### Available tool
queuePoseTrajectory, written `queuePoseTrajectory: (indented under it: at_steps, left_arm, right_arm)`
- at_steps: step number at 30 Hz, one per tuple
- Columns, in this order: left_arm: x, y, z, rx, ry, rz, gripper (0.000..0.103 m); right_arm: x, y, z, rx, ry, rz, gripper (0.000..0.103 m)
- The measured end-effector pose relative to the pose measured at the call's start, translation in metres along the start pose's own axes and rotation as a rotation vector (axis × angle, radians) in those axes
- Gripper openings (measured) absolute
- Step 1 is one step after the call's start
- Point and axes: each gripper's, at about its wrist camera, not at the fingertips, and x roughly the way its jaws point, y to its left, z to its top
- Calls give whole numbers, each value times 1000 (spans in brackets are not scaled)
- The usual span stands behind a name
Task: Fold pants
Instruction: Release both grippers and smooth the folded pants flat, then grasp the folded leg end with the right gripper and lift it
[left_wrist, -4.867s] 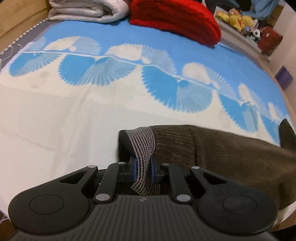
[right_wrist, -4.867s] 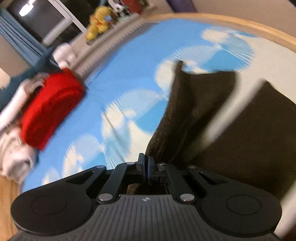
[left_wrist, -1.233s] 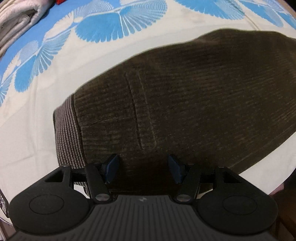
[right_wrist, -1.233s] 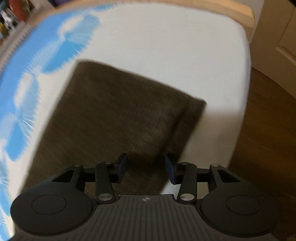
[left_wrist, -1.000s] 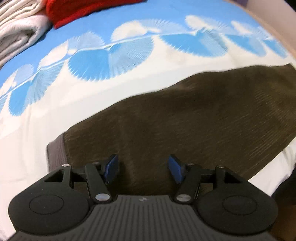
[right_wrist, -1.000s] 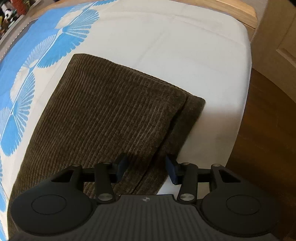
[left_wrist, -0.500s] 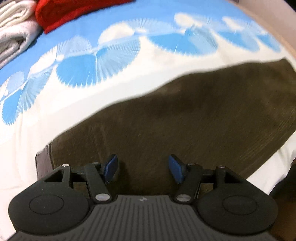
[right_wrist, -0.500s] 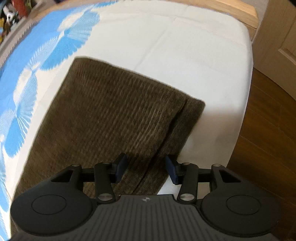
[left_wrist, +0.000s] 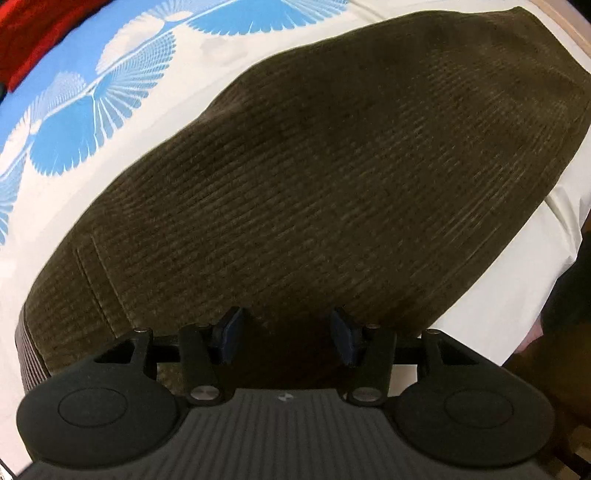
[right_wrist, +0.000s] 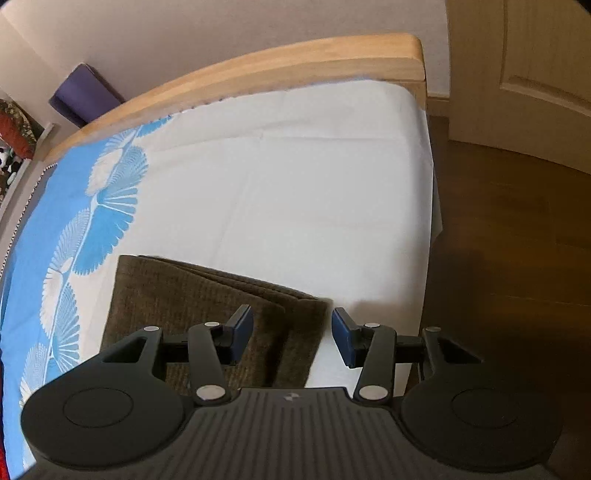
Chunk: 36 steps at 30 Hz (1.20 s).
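The dark olive corduroy pants (left_wrist: 332, 166) lie flat on the bed, folded lengthwise, with the striped waistband (left_wrist: 26, 354) at the lower left. My left gripper (left_wrist: 288, 336) is open and empty, low over the near edge of the pants. In the right wrist view the leg end of the pants (right_wrist: 199, 299) shows stacked layers. My right gripper (right_wrist: 291, 339) is open and empty, straddling the near right corner of the leg end, with the right fingertip (right_wrist: 341, 336) over bare sheet.
The bed sheet (right_wrist: 295, 177) is white with a blue fan pattern (left_wrist: 85, 122). A wooden footboard (right_wrist: 240, 70) bounds the far end. The bed edge drops to a wooden floor (right_wrist: 517, 258) on the right. A red blanket (left_wrist: 33, 33) lies at the far left.
Both grippers let go of the pants earlier and stay open. The left gripper has dropped closer over the pants. The right gripper has tilted up and pulled back toward the leg end.
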Motion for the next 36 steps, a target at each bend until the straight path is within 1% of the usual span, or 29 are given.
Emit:
queuePoseTrajectory:
  at_steps: [2,6,8,11,16,17,18,19,20,21,23,26,29,32,34,36]
  left_arm:
    - [-7,5,3,-29,-32,-25,59]
    - [-12,12,2,-58,-53,-29,59]
    - [-12,11,1,-52,-50,-19,59]
    - [-12,10,3,-45,-55,-16,59]
    - [-19,13,1,-56,-72,-7,59]
    - [-20,15,0,-63,-73,-2,59]
    - [-21,17,0,-67,-72,3,59]
    - [-23,18,-1,-68,-73,9,59]
    - [-25,19,-2,-69,-77,13,59]
    - [-26,20,-3,-70,-81,14,59]
    - [-31,22,-3,-70,-95,16,59]
    - [-40,27,-3,-89,-127,13,59]
    - [-48,35,-3,-121,-152,17,59]
    - [-55,44,-6,-153,-176,24,59]
    - [-59,51,-10,-173,-186,28,59]
    - [-63,58,-15,-192,-193,36,59]
  right_arm:
    - [7,-1,-2,11,31,8,53]
    - [19,2,-4,19,66,14,54]
    - [23,9,-7,-12,74,10,55]
    - [33,17,-11,-55,90,-27,56]
    - [36,23,-14,-82,61,-65,55]
    - [36,24,-14,-86,55,-71,44]
    - [35,25,-15,-89,48,-70,31]
    - [34,26,-14,-92,43,-62,29]
    - [32,29,-15,-113,27,-62,25]
    - [28,34,-16,-149,13,-70,24]
    - [18,45,-19,-197,-22,-83,23]
    - [-8,63,-24,-226,-93,-74,22]
    - [-52,105,-41,-347,-213,-10,21]
    - [-110,161,-85,-542,-348,124,21]
    - [-153,193,-133,-685,-426,245,20]
    - [-193,215,-196,-846,-502,380,20]
